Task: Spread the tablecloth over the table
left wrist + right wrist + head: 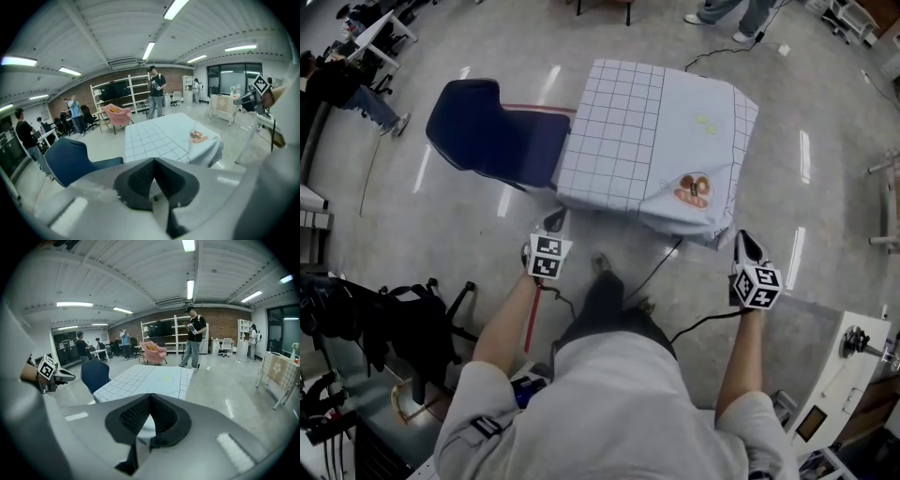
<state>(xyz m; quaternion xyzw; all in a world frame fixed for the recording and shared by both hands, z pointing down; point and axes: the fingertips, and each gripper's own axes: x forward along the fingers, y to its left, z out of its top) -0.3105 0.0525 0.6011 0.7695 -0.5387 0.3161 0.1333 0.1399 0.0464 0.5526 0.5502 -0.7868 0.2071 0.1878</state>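
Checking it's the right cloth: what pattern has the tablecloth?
Tablecloth: pale, partly dark-gridded; clearest in head view.

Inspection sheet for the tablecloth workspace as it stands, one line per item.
Surface: table top fully covered, none of it shows.
Job's things: tablecloth draped over the table, grid part left, plain part right, bunched at the near right corner.
Clutter: nothing seen on the cloth; orange mark looks printed.
Grippers: left gripper and right gripper both shut, empty, short of the table.
Cables: black cable on the floor from the table toward the person.
Surroundings: blue chair beside the table's left side; standing person and pink chair beyond.
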